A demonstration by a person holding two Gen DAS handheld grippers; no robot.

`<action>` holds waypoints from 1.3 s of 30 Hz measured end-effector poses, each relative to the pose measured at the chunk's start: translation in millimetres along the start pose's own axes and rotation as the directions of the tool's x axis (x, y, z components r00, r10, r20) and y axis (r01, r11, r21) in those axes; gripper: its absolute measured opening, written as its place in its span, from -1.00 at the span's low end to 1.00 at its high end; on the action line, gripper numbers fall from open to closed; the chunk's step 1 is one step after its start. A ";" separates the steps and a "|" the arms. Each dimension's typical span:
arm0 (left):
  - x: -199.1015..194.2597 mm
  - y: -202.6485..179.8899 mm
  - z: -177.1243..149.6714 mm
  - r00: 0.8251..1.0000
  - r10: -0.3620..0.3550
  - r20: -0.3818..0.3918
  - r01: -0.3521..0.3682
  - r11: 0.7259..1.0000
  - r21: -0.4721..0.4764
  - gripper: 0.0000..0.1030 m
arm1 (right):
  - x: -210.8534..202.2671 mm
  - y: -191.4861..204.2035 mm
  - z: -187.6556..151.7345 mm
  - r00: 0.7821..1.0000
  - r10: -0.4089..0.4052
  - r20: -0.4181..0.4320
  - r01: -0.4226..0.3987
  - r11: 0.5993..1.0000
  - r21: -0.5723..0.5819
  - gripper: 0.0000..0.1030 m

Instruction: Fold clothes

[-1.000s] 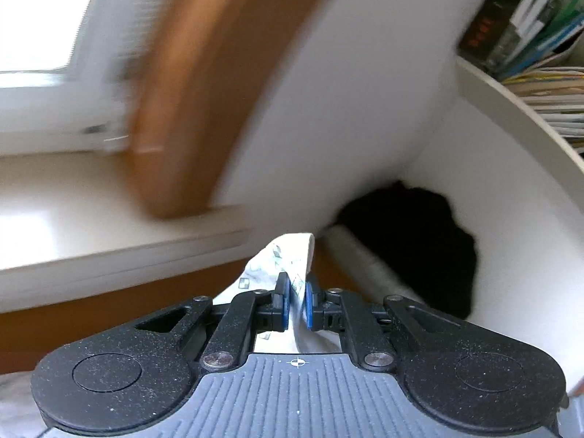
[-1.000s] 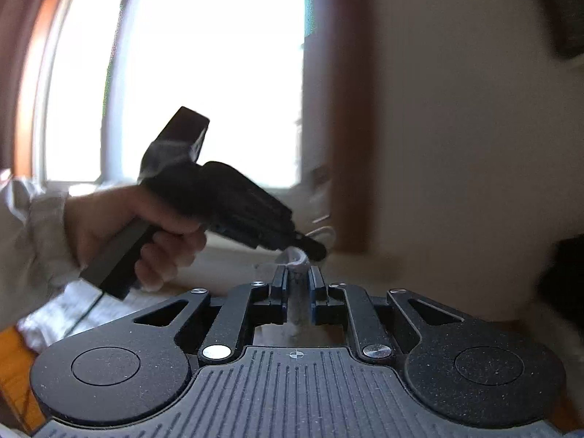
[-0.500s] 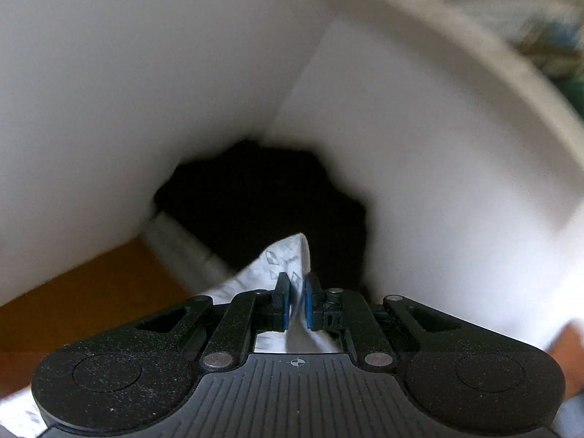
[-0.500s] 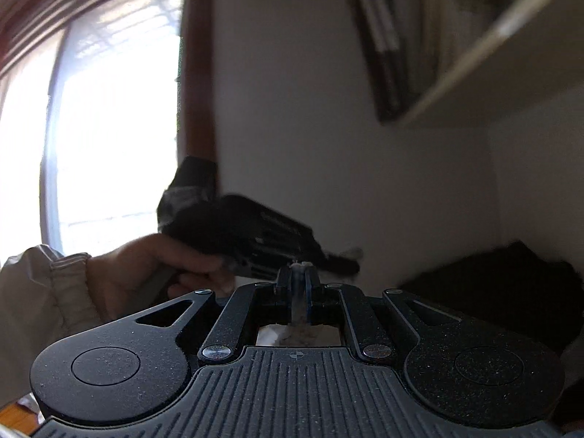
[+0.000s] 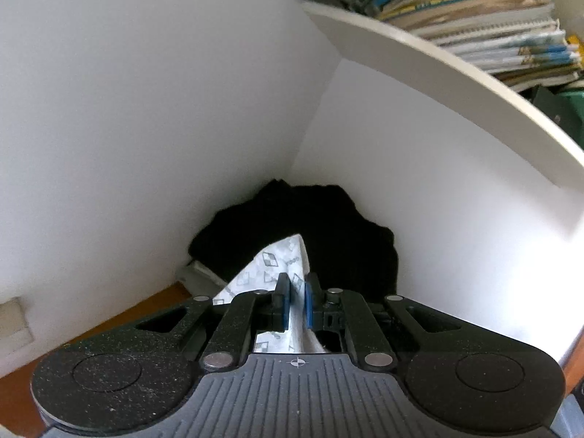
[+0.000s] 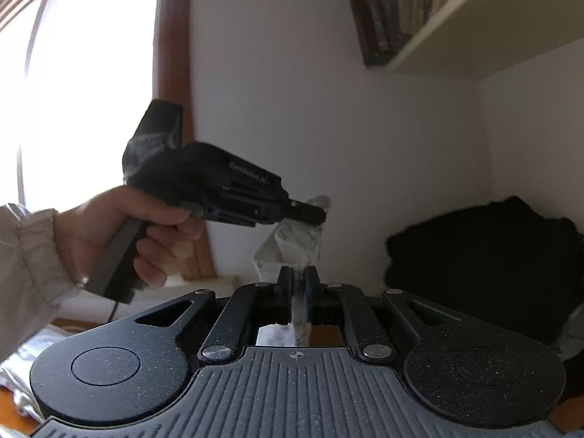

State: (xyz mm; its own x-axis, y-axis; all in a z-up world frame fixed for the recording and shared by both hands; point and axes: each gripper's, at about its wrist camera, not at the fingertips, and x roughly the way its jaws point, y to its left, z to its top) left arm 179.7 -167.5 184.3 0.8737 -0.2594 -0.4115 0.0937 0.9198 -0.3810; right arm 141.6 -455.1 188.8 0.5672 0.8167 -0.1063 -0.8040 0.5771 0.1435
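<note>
My left gripper [image 5: 296, 292] is clamped on a corner of the white patterned garment [image 5: 270, 266], the blue pads narrow with cloth pinched between them. My right gripper [image 6: 298, 284] grips another edge of it, jaws nearly together, and the fabric stretches up toward the left one, which a hand [image 6: 146, 233] in a pale sleeve [image 6: 25, 255] holds aloft. Ahead, two white walls [image 5: 146, 109] meet in a corner where a black heap of cloth [image 5: 328, 233] sits on the orange-brown wooden surface [image 5: 120, 321]. A white shelf [image 5: 438, 73] of books [image 5: 492, 25] hangs above; a bright window [image 6: 84, 91] glows left.
</note>
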 end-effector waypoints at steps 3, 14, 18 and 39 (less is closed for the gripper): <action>-25.9 5.0 2.6 0.999 0.018 0.028 -0.018 1.000 -0.005 -0.83 | 13.3 20.6 10.3 0.999 0.045 0.010 -0.044 0.999 -0.022 -0.84; -237.9 49.2 -5.0 0.971 0.195 0.140 -0.190 0.981 -0.049 -0.83 | 52.6 175.2 51.2 0.946 0.325 0.002 -0.320 0.932 -0.168 -0.84; -329.3 64.7 -17.7 0.948 0.265 0.177 -0.256 0.964 -0.073 -0.83 | 67.8 249.7 59.0 0.894 0.448 -0.015 -0.441 0.873 -0.208 -0.84; -568.2 116.9 -60.5 0.830 0.427 0.360 -0.367 0.903 -0.225 -0.84 | 129.3 459.4 93.5 0.721 0.692 -0.031 -0.665 0.679 -0.312 -0.84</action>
State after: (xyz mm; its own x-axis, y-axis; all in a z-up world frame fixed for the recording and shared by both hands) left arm -334.7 69.7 323.4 0.9367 0.2830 -0.2061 -0.3431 0.8594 -0.3791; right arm -137.7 -84.0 332.9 -0.1527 0.9882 -0.0077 -0.9785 -0.1523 -0.1390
